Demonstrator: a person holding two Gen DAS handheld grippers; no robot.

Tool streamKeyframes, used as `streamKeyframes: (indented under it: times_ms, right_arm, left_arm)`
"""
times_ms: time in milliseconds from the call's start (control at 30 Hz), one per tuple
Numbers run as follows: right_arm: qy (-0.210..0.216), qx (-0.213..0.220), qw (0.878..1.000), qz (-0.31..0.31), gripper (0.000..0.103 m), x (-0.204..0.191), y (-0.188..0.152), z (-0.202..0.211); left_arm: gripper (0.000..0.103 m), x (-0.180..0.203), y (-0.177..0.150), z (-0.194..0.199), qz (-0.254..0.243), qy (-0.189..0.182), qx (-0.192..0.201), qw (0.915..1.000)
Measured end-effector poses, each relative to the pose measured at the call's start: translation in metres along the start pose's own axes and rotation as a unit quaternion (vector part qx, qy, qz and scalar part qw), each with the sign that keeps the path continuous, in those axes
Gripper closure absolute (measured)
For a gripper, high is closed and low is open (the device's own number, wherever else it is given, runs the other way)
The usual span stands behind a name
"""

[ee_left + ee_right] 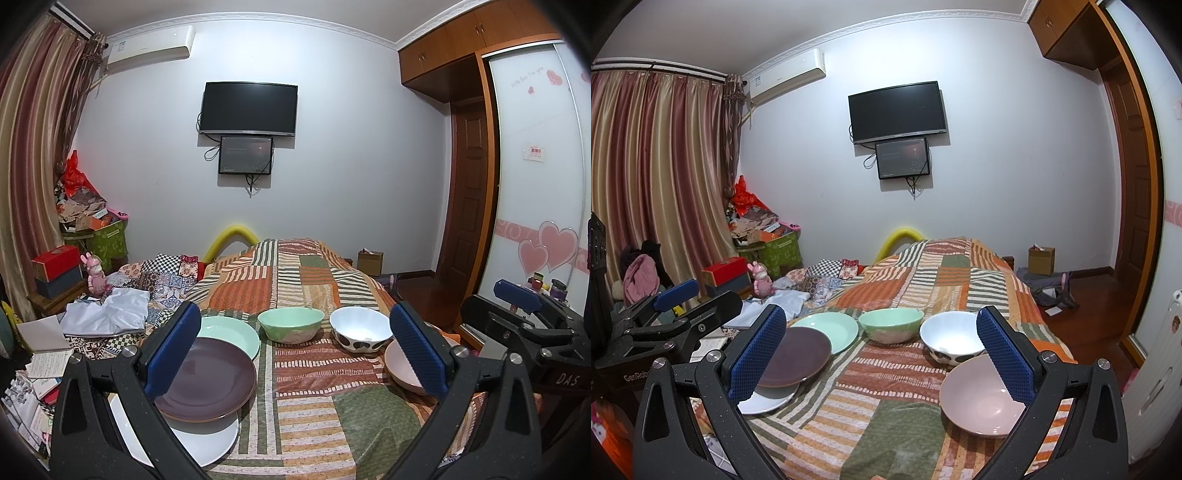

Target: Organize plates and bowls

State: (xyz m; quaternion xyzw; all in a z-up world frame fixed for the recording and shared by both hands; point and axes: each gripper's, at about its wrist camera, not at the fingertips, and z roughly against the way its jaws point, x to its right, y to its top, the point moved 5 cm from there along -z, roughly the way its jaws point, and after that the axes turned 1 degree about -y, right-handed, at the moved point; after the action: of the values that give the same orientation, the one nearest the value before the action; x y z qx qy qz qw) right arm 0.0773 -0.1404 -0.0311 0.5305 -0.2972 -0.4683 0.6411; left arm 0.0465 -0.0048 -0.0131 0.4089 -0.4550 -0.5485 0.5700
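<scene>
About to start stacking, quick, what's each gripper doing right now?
Left gripper: open, holding nothing.
Right gripper: open, holding nothing.

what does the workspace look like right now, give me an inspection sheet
surface: bed with patchwork cover, bare in the middle.
job's things: brown plate overlapping a white plate, green plate behind them; green bowl, white spotted bowl and pink bowl to the right. Bowls not nested.
clutter: white cloth and papers at the bed's left edge.
grippers: left gripper open, holding nothing; right gripper open, holding nothing. Both held above the bed.
cables: cords hang under the wall screens.
surroundings: curtain, boxes pile, wardrobe door.
</scene>
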Motion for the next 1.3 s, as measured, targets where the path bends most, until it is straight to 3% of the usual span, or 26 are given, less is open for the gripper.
streamKeyframes:
  times_ms: [900, 1300]
  right_arm:
    - [0.003, -0.02, 1.0, 0.014, 0.0, -0.014, -0.007, -0.021]
    - [0.012, -0.06, 0.998, 0.033, 0.0, -0.032, -0.019, -0.064]
  left_arm:
    - [0.0, -0.016, -0.006, -0.011, 0.007, 0.012, -0.005, 0.9999]
    - [0.0, -0.075, -0.029, -0.045, 0.036, 0.046, -0.052, 0.9969]
